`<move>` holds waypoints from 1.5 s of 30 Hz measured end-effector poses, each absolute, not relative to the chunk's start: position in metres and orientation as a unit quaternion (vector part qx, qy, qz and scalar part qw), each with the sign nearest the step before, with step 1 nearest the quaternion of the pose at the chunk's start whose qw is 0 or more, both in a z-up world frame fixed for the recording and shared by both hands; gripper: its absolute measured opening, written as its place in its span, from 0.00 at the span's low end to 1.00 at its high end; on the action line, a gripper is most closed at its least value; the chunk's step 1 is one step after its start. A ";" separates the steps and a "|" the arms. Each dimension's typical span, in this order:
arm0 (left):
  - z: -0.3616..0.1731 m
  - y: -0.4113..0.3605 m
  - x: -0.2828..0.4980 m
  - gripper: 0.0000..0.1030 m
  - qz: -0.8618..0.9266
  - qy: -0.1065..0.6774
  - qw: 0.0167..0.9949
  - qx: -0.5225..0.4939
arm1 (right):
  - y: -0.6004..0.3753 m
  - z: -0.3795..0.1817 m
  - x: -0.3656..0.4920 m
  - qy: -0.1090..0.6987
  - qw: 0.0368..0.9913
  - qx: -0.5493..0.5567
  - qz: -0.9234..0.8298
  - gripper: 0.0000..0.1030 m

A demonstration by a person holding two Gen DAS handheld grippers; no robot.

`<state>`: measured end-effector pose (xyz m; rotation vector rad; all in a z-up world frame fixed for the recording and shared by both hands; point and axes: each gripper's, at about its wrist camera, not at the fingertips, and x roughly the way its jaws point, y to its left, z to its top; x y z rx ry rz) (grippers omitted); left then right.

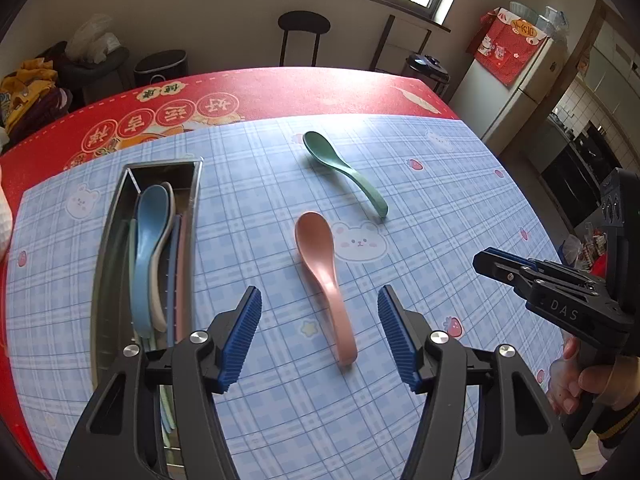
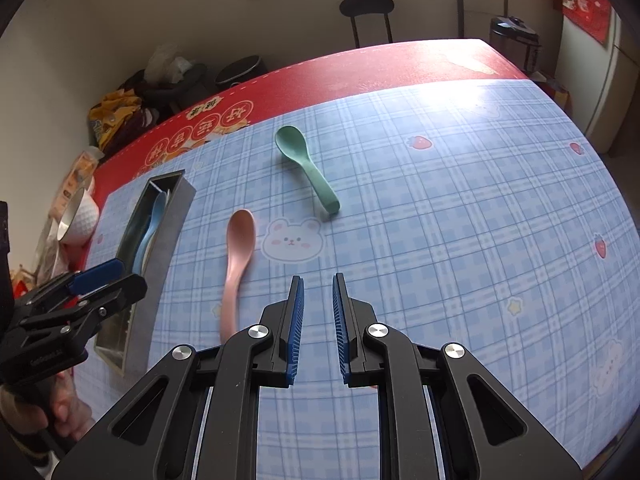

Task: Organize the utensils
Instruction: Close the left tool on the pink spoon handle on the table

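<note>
The left gripper (image 1: 319, 334) is held with its jaws spread wide above the blue checked mat (image 1: 440, 184); nothing is gripped or touched, and the handle end of the pink spoon (image 1: 325, 280) is seen between its blue pads (image 1: 242, 336). The right gripper (image 2: 318, 330) is held with its jaws drawn near together, a narrow gap left between them, and nothing is clamped. The pink spoon lies flat on the mat, just right of the metal tray (image 1: 105, 280), in which a blue spoon (image 1: 147, 248) and other utensils are laid. A green spoon (image 1: 344, 170) lies beyond the pink spoon, apart from it, farther from the tray
</note>
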<state>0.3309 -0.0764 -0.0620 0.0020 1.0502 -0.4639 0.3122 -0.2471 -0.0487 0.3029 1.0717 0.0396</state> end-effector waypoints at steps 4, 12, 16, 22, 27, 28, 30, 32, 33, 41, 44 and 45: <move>-0.085 -0.095 0.335 0.50 -0.217 0.519 0.827 0.002 | -0.266 -0.060 0.309 0.516 0.843 0.151 0.017 0.15; -0.115 -0.118 0.340 0.41 -0.200 0.544 0.815 0.012 | -0.294 -0.082 0.306 0.531 0.831 0.164 0.014 0.15; -0.123 -0.122 0.345 0.41 -0.184 0.548 0.816 0.018 | -0.300 -0.086 0.307 0.534 0.829 0.163 0.017 0.15; -0.133 -0.126 0.350 0.34 -0.171 0.554 0.815 0.016 | -0.311 -0.090 0.309 0.539 0.827 0.158 0.017 0.15; -0.140 -0.126 0.352 0.16 -0.156 0.554 0.818 0.008 | -0.316 -0.094 0.310 0.541 0.828 0.144 0.017 0.15; -0.141 -0.124 0.353 0.15 -0.154 0.553 0.818 0.001 | -0.316 -0.094 0.310 0.541 0.830 0.137 0.017 0.15; -0.142 -0.121 0.352 0.13 -0.146 0.548 0.823 -0.006 | -0.316 -0.095 0.309 0.537 0.834 0.121 0.019 0.15; -0.142 -0.118 0.350 0.13 -0.144 0.544 0.826 -0.016 | -0.314 -0.096 0.309 0.532 0.840 0.101 0.021 0.15; -0.143 -0.117 0.349 0.13 -0.144 0.544 0.826 -0.021 | -0.314 -0.097 0.309 0.530 0.843 0.092 0.023 0.15; -0.144 -0.118 0.342 0.12 -0.144 0.532 0.835 -0.012 | -0.304 -0.106 0.313 0.527 0.846 0.071 0.041 0.17; -0.144 -0.117 0.341 0.11 -0.149 0.531 0.834 -0.013 | -0.299 -0.107 0.314 0.524 0.847 0.070 0.049 0.17; -0.144 -0.117 0.342 0.11 -0.149 0.532 0.834 -0.013 | -0.297 -0.107 0.315 0.525 0.847 0.068 0.051 0.17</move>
